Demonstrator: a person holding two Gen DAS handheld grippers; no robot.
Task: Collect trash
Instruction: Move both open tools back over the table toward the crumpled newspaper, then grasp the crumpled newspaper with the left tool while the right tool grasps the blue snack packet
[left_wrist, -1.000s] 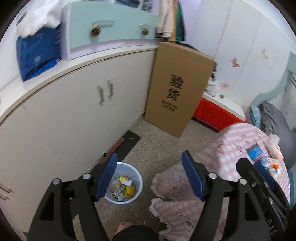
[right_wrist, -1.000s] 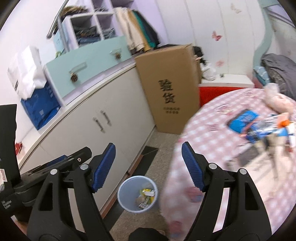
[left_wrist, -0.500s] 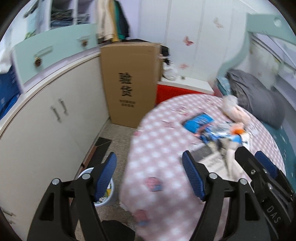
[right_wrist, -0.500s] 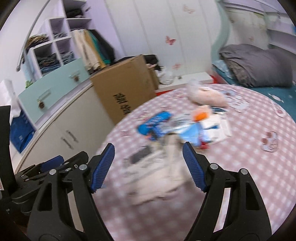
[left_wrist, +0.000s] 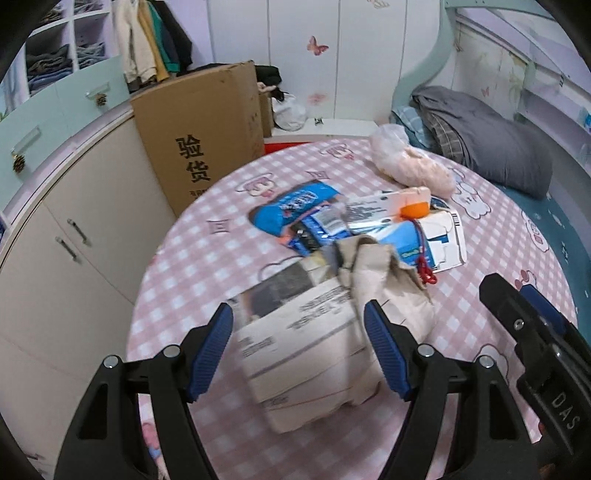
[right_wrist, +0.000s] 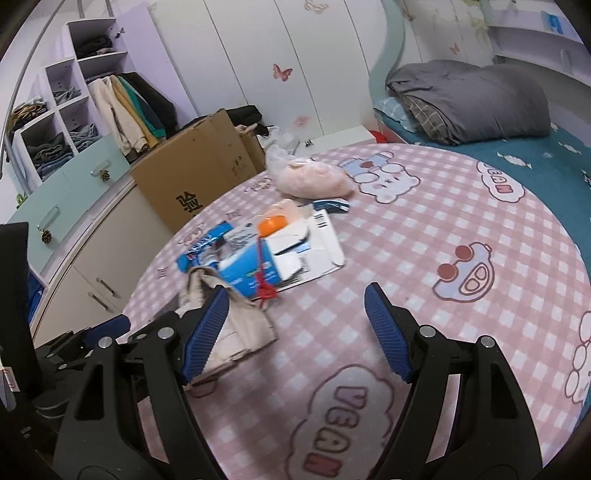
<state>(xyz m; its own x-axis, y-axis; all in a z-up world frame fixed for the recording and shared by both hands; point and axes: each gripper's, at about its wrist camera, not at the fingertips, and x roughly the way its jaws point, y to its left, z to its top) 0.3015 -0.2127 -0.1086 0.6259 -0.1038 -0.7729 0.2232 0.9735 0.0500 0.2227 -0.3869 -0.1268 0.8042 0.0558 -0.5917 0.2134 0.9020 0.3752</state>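
Trash pile (left_wrist: 354, 236): wrappers, cartons and a crumpled paper bag (left_wrist: 384, 288) lay mid-table on the pink checked cloth (right_wrist: 424, 236). Left gripper (left_wrist: 298, 350) hovered released over a flat printed carton (left_wrist: 295, 332); right gripper (right_wrist: 295, 332) released, empty. Advice: settle pads squarely on one piece before clenching.

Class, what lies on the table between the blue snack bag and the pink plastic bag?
In the left wrist view, an orange-capped white packet lies between blue snack bag and pink plastic bag.
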